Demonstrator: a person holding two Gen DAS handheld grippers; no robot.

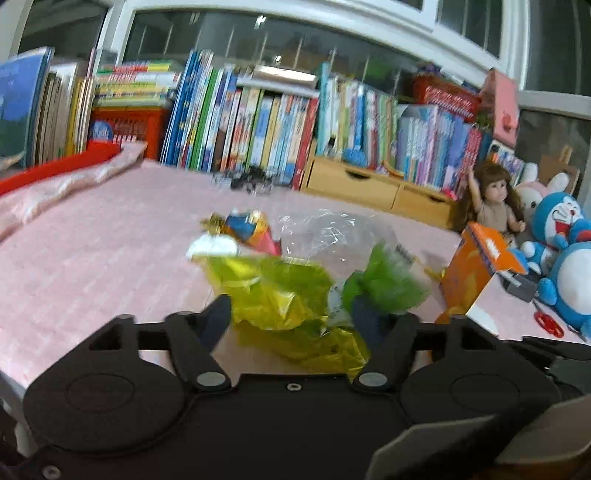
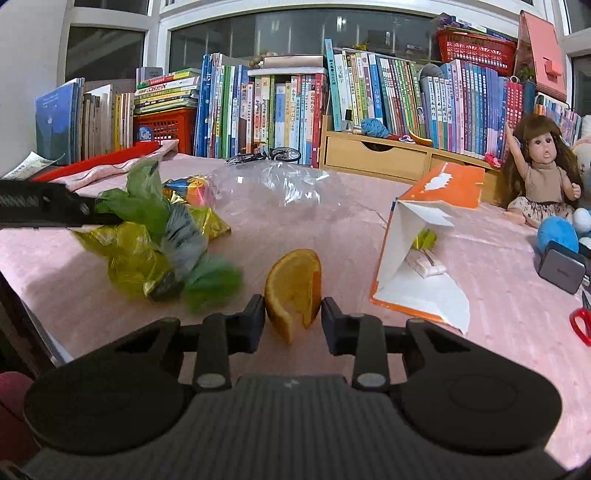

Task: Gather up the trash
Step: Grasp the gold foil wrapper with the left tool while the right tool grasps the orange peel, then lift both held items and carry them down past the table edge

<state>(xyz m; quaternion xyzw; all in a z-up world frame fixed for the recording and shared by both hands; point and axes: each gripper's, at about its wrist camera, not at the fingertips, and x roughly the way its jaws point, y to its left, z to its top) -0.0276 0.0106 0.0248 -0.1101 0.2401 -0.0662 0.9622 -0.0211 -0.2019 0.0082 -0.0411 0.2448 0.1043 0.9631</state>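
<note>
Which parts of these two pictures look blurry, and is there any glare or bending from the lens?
Left wrist view: smeared throughout, the books and yellow-green wrappers streaked; window frame bowed by the fisheye. Right wrist view: sharper, book spines and the orange wedge crisp, only the green wrappers blurred; bright glints on the clear plastic bag.

You face a table covered in a pink quilted cloth, its far edge lined with a long row of upright children's books. Behind them, white-framed windows show dark glass with ceiling lights reflected. A red plastic crate holds a flat stack of books at left; a second red basket sits atop the books at right. A light wooden drawer unit stands beneath the row, and a long-haired doll sits beside plush toys.
</note>
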